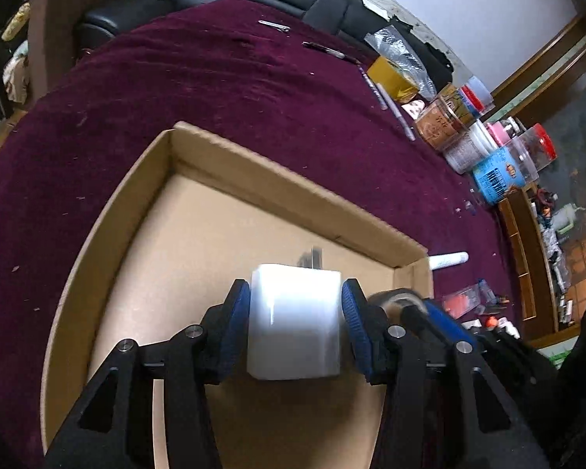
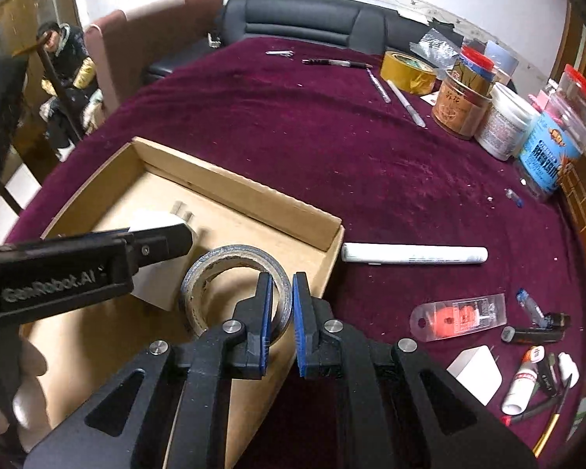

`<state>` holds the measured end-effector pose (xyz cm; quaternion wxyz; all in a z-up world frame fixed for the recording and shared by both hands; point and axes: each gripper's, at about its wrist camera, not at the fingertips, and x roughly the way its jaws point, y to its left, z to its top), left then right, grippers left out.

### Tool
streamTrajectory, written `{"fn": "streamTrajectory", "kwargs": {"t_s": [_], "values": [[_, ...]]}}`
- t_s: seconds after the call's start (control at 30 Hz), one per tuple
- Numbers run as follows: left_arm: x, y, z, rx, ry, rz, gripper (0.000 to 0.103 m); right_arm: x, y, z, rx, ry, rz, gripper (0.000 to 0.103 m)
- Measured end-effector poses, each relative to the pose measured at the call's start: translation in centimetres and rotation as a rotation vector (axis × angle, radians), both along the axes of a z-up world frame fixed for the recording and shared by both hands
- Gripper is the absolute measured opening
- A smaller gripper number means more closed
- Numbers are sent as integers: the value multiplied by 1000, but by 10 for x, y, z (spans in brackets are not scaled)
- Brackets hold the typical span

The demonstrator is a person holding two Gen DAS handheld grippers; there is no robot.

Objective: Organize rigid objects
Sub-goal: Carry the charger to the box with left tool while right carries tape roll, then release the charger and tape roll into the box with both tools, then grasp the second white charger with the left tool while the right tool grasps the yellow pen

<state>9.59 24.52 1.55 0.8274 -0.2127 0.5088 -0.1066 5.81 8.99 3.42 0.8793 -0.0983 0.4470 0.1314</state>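
From the left wrist, the left claw [image 1: 295,314] clamps a white charger [image 1: 295,322] over the cardboard box [image 1: 109,211].

From the right wrist, the right claw [image 2: 282,322] pinches the tape roll's [image 2: 230,273] wall above the box; crowded together, the claws could collide.

Cardboard tray [image 2: 230,191] on table [image 2: 293,129]; marker [image 2: 414,254] just right of tray; jars [image 2: 504,125] far right
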Motion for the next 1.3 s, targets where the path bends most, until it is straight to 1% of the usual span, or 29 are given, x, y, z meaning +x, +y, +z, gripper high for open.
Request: {"fn": "streamTrajectory", "kwargs": {"t_s": [0.07,0.13,0.2,0.23,0.37,0.43,0.47,0.5,0.53,0.57,0.6,0.63,0.7,0.77,0.83,0.9,0.97,1.0,1.03,1.07,1.1,1.17,1.2,1.3], "values": [[2,-3,4,-23,-25,-6,46,1,0,1,-8,-17,-6,10],[2,-8,8,-22,-36,-14,52,-1,-1,5,-22,-53,-11,11],[1,-11,13,-6,-52,-16,53,-6,-4,13,-21,-90,-10,15],[-1,-11,17,1,-62,-14,53,-8,-6,18,-6,-96,-5,17],[-23,-6,46,2,-135,7,54,-27,-38,47,101,-159,-25,17],[-42,-10,65,22,-187,9,61,-47,-64,63,145,-252,-65,18],[-49,-13,72,28,-207,8,66,-61,-80,72,149,-333,-102,20],[-60,-21,82,37,-239,0,70,-74,-95,78,132,-415,-145,38],[-66,-29,89,43,-257,-14,72,-88,-113,81,109,-511,-196,71],[-70,-37,93,47,-267,-29,77,-97,-126,81,99,-573,-232,85],[-76,-52,98,49,-277,-62,77,-105,-144,79,91,-624,-273,90],[-77,-60,100,49,-277,-82,77,-106,-158,78,83,-627,-302,90],[-80,-92,98,58,-269,-146,77,-99,-196,68,96,-547,-377,90],[-80,-116,93,79,-254,-180,77,-92,-234,55,144,-483,-449,90],[-79,-141,84,95,-224,-215,77,-91,-270,41,160,-462,-526,90],[-77,-166,71,111,-187,-253,77,-92,-294,32,166,-464,-577,90],[-76,-190,62,149,-173,-292,77,-95,-311,23,184,-476,-620,90],[-74,-204,57,184,-173,-316,77,-95,-319,19,201,-473,-643,90],[-73,-216,52,219,-175,-332,77,-93,-327,14,224,-452,-659,90],[-71,-226,47,258,-177,-348,77,-90,-335,11,261,-413,-671,90],[-69,-238,42,297,-180,-365,77,-90,-340,10,303,-394,-670,90],[-64,-256,29,368,-188,-381,77,-95,-343,12,335,-393,-667,90],[-60,-263,22,392,-184,-384,77,-98,-342,14,340,-398,-660,90],[-53,-273,3,423,-146,-387,77,-103,-341,17,356,-407,-646,90]]}}
